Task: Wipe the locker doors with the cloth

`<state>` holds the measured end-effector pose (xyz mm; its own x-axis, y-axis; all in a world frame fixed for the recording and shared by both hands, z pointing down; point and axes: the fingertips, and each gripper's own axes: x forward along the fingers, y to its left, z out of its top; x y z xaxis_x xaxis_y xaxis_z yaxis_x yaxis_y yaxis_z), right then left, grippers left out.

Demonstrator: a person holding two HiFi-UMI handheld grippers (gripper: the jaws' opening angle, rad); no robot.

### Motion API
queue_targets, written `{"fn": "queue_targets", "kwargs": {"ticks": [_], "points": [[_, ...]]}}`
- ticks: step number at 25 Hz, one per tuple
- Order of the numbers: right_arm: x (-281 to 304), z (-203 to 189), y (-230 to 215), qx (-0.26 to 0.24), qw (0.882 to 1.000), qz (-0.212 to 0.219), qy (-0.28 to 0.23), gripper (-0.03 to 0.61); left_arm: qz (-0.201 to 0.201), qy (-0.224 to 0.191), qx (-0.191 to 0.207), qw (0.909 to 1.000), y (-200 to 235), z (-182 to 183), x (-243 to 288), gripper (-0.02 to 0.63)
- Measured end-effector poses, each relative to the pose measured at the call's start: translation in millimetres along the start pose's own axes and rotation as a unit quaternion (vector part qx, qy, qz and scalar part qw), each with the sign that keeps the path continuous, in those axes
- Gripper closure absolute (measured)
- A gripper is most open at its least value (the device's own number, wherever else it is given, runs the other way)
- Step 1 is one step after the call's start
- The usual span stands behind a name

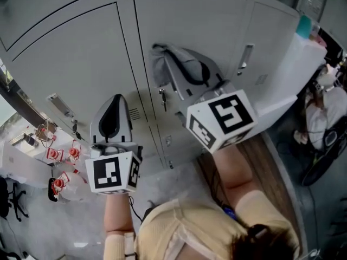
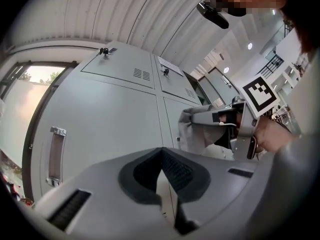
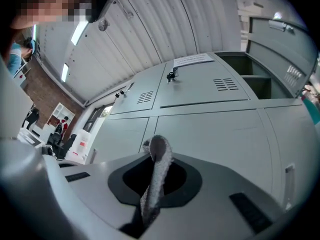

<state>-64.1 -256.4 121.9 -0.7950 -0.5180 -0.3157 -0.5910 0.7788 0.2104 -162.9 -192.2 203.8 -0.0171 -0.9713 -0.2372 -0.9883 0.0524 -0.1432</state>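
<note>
Right gripper view showed your right gripper [image 3: 155,170] pinching the grey cloth [image 3: 160,153], a nubbly folded strip, before the locker doors [image 3: 215,129]; your left gripper [image 2: 161,158] was pressed together, empty.

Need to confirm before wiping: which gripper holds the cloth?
The right gripper, shut on the grey cloth; the left gripper is shut with nothing in it.

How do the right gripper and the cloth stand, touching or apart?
Touching. The right gripper view shows the right gripper shut on the cloth, a fold sticking out past the fingers.
</note>
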Motion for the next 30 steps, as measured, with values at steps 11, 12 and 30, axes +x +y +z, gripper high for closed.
{"fn": "queue_targets", "kwargs": {"ticks": [11, 12, 30], "points": [[24.5, -14.9, 12.4, -0.076, 0.997, -0.024, 0.005, 0.563, 0.025, 0.008, 0.002, 0.9997, 5.7, -2.5, -10.6, 0.612], [26.1, -16.6, 10.5, -0.085, 0.996, -0.030, 0.007, 0.563, 0.026, 0.008, 0.000, 0.9996, 6.5, -2.9, -10.8, 0.612], [-8.6, -28.7, -65.6, -0.095, 0.988, -0.119, 0.025, 0.563, -0.012, 0.004, -0.008, 0.9999, -19.1, -9.5, 10.9, 0.612]]}}
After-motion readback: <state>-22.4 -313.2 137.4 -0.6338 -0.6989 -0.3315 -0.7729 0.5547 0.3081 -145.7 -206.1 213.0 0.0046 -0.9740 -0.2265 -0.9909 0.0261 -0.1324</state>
